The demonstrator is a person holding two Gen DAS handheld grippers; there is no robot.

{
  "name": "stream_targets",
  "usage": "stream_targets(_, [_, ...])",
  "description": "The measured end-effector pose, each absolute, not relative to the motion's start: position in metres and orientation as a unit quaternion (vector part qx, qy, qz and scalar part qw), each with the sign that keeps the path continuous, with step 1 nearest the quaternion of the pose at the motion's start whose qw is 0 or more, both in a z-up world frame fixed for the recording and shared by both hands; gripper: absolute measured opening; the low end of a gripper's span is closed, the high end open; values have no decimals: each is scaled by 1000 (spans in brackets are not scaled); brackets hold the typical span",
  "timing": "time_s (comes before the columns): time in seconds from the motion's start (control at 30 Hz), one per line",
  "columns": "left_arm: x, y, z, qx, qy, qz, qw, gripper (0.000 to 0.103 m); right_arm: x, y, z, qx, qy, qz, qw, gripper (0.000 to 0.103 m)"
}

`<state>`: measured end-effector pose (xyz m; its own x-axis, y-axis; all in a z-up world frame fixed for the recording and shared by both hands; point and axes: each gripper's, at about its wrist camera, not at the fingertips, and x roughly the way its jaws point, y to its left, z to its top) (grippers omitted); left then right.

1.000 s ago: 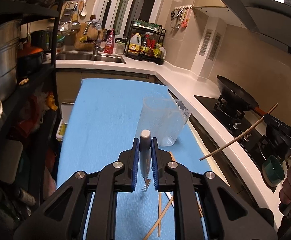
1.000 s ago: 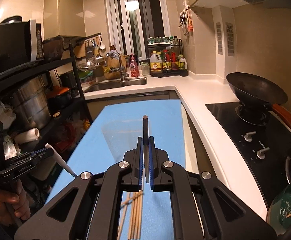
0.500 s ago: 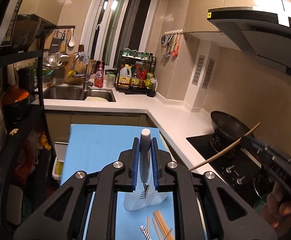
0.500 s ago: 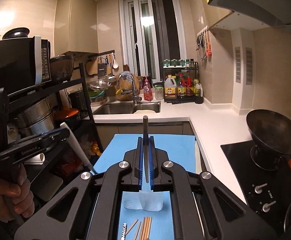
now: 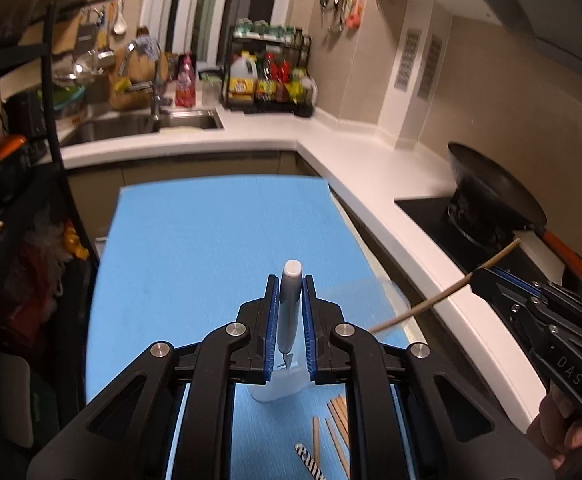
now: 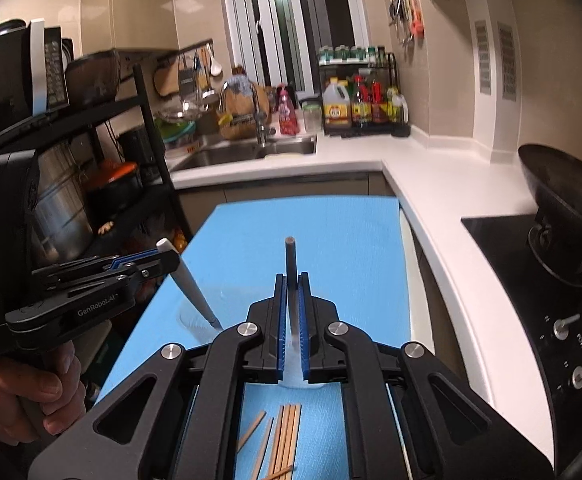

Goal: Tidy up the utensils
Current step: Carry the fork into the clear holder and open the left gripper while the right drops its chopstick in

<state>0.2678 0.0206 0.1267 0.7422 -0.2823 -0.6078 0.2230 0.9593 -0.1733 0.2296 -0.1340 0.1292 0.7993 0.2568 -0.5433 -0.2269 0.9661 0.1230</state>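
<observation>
My left gripper [image 5: 289, 312] is shut on a white-handled fork [image 5: 289, 312], tines pointing down over the clear plastic cup [image 5: 279, 388] on the blue mat [image 5: 211, 248]. My right gripper [image 6: 291, 312] is shut on a single wooden chopstick [image 6: 290, 264], held over the same cup [image 6: 201, 320]. In the right wrist view the left gripper [image 6: 155, 266] holds the fork [image 6: 189, 284] with its tip inside the cup rim. In the left wrist view the right gripper [image 5: 479, 276] holds the chopstick [image 5: 447, 288] angled down toward the cup. Several loose chopsticks [image 6: 285, 436] and a striped straw [image 5: 309, 456] lie on the mat.
A white counter [image 5: 371, 164] wraps the right side, with a black wok [image 5: 495, 196] on the stove [image 6: 539, 280]. A sink [image 5: 147, 124] and a condiment rack [image 5: 269, 80] are at the back. A black shelf with pots [image 6: 71, 200] stands to the left.
Both grippers have tilted downward and come lower over the cup. The fork tip and the chopstick tip now sit at the cup's mouth.
</observation>
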Motion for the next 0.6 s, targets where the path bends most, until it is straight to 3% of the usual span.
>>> stream_targets(0.03, [268, 21, 123, -43, 337, -136, 931, 41, 231, -133, 126, 22, 297, 126, 946, 13])
stream_targets(0.07, [265, 22, 124, -42, 333, -134, 932, 47, 230, -132, 123, 19, 301, 122, 946, 17])
stream_targets(0.13, [256, 28, 130, -44, 320, -135, 937, 48, 226, -134, 122, 20, 301, 114, 946, 29])
stream_targets(0.27, [231, 39, 146, -49, 292, -130, 946, 48, 216, -137, 129, 16, 302, 100, 948, 30])
stream_targets(0.37, [207, 45, 153, -49, 278, -128, 951, 47, 200, -141, 139, 11, 289, 94, 952, 30])
stream_targets(0.47, [176, 51, 151, -43, 267, -122, 955, 39, 172, -147, 146, 6, 271, 93, 958, 30])
stream_targets(0.6, [128, 54, 125, -37, 268, -128, 954, 20, 123, -162, 140, 14, 250, 90, 964, 28])
